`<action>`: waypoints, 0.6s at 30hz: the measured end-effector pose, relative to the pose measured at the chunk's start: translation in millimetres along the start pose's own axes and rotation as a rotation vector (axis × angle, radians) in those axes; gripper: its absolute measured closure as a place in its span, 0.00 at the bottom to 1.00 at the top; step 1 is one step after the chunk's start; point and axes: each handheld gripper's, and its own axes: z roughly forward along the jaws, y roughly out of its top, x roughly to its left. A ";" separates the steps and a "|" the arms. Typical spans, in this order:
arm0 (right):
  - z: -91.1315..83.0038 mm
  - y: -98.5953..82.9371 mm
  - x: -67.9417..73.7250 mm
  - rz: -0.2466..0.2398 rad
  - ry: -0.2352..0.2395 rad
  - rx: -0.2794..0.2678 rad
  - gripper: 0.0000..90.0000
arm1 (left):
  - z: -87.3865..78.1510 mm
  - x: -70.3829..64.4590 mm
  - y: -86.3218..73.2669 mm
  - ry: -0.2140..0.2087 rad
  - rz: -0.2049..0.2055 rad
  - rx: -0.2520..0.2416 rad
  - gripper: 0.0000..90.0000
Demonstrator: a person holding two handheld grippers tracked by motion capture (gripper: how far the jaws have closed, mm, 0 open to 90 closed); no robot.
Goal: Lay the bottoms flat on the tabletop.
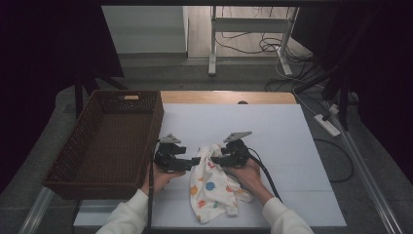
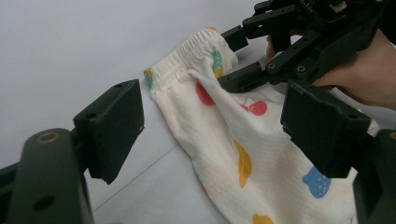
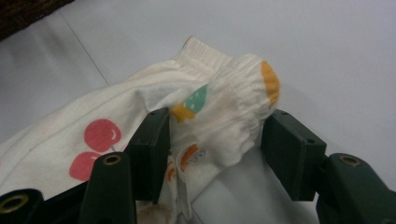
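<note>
On the white table (image 1: 292, 146), one fruit-print garment (image 1: 214, 187), one wicker basket (image 1: 104, 141), left gripper (image 1: 195, 160) jaws open, right gripper (image 1: 214, 159) jaws spread around its waistband.

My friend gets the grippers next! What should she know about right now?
Left gripper: open, jaws either side of the patterned pants, not pinching them.
Right gripper: open, jaws around the bunched elastic waistband, not closed on it.
The pants lie crumpled on the white table, waistband end raised between both grippers. The wicker basket sits at the table's left, nothing in it.
Done: both grippers placed at the waistband.
Left: probably close both, then handle the pants; perhaps they go in the basket.
</note>
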 end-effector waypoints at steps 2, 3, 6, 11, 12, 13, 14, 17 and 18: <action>0.4 -0.2 0.2 0.005 0.004 -0.004 0.47 | 0.2 -0.1 0.0 0.000 0.000 0.001 0.23; 0.6 -0.2 0.4 0.004 0.005 -0.006 0.48 | 0.3 -0.1 -0.1 0.000 0.000 0.001 0.23; 1.1 0.0 1.5 -0.001 0.001 -0.005 0.51 | 0.2 -0.1 0.0 0.000 0.000 0.001 0.23; 1.7 -0.2 3.2 -0.011 0.011 -0.008 0.70 | 0.1 -0.6 0.1 0.001 0.002 0.000 0.23; 1.8 -0.2 4.0 -0.015 0.012 -0.009 0.74 | 0.0 -0.7 0.1 0.001 0.003 0.001 0.23; 1.2 0.1 4.8 -0.025 0.007 -0.011 0.78 | -0.1 -0.7 0.2 0.001 0.003 0.001 0.23; 0.5 0.5 5.5 -0.032 0.000 -0.013 0.82 | -0.3 -0.5 0.2 0.001 0.003 0.000 0.23; -4.7 2.6 6.1 -0.048 -0.016 -0.013 0.86 | -1.0 0.0 0.4 0.002 0.000 -0.005 0.23; -6.9 3.3 5.9 -0.051 -0.021 -0.018 0.87 | -1.5 0.3 0.6 0.003 0.000 -0.004 0.23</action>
